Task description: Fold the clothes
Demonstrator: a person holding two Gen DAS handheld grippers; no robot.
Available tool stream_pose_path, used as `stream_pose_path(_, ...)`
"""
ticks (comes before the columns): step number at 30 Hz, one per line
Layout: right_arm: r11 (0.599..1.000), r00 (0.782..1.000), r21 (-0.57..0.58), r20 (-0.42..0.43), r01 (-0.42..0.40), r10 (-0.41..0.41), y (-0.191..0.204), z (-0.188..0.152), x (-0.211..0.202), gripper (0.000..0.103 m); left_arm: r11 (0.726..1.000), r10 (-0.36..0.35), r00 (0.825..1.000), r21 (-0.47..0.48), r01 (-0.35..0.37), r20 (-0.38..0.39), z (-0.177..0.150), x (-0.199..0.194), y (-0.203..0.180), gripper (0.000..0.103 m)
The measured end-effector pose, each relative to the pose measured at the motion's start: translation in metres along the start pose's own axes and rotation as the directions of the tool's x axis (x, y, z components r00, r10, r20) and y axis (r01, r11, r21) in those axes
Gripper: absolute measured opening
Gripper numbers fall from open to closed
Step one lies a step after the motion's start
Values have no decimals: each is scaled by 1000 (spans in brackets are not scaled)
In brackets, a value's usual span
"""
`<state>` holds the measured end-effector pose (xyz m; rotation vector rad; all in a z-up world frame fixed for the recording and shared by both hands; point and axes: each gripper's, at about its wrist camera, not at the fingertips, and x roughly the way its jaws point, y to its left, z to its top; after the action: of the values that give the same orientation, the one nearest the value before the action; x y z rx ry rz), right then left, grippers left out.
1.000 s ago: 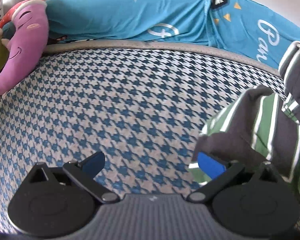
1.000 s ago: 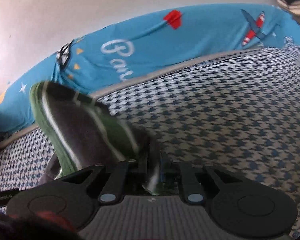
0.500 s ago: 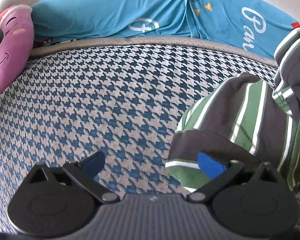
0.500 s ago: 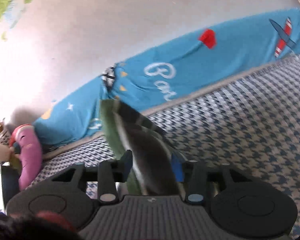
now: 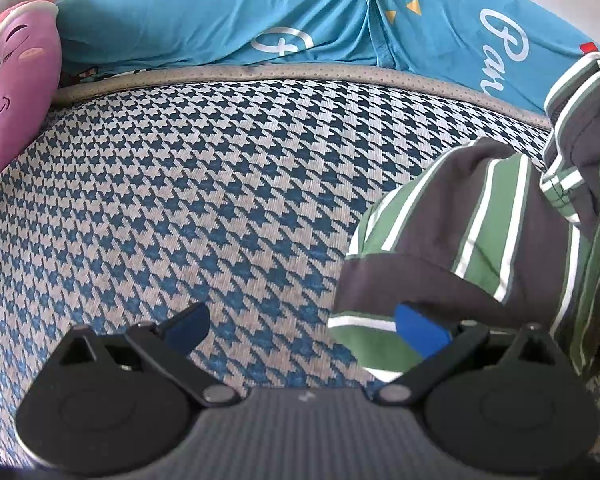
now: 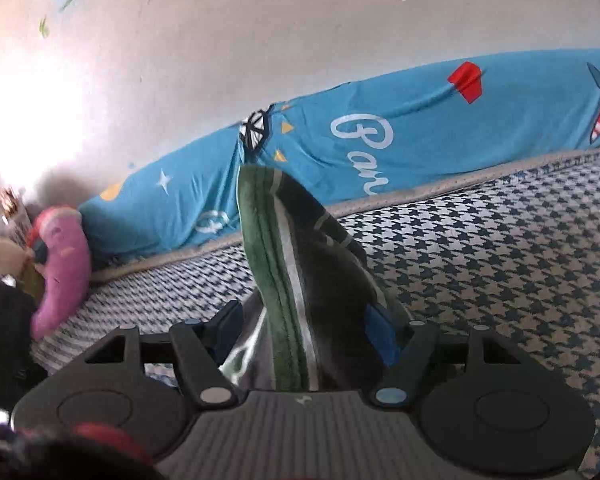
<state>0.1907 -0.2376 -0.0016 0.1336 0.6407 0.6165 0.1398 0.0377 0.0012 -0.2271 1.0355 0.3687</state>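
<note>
The left gripper (image 5: 302, 326) is low and flat, and its jaws are spread wide apart with nothing between them. The right gripper (image 6: 304, 330) is tipped up a bit. Its jaws are partly apart too, with striped cloth (image 6: 324, 296) sitting between them, and its blue fingertips (image 6: 380, 338) touch the cloth on one side.

A home bedroom: houndstooth mattress (image 5: 180, 184), cartoon-print blue bedding (image 6: 420, 136), pink plush toy (image 5: 16, 92).

A houndstooth-covered bed (image 5: 180, 184) carries the striped garment (image 5: 480, 248), a blue printed pillow (image 5: 300, 12) and a pink plush toy (image 5: 16, 80).
</note>
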Motion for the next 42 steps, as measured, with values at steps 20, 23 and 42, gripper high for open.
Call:
stream_pose_path(20, 959, 962, 81, 17, 271, -273, -39, -3, -12, 24, 999, 14, 1000, -41, -14, 1, 5, 0, 6, 103)
stream_pose_path(23, 958, 961, 102, 38, 269, -274, -44, 0, -23, 31, 999, 16, 1000, -52, -16, 2, 7, -1, 9, 103)
stream_pose_path(42, 998, 996, -63, -91, -16, 10, 7, -15, -2, 66, 998, 32, 999, -62, -31, 4, 9, 0, 19, 103)
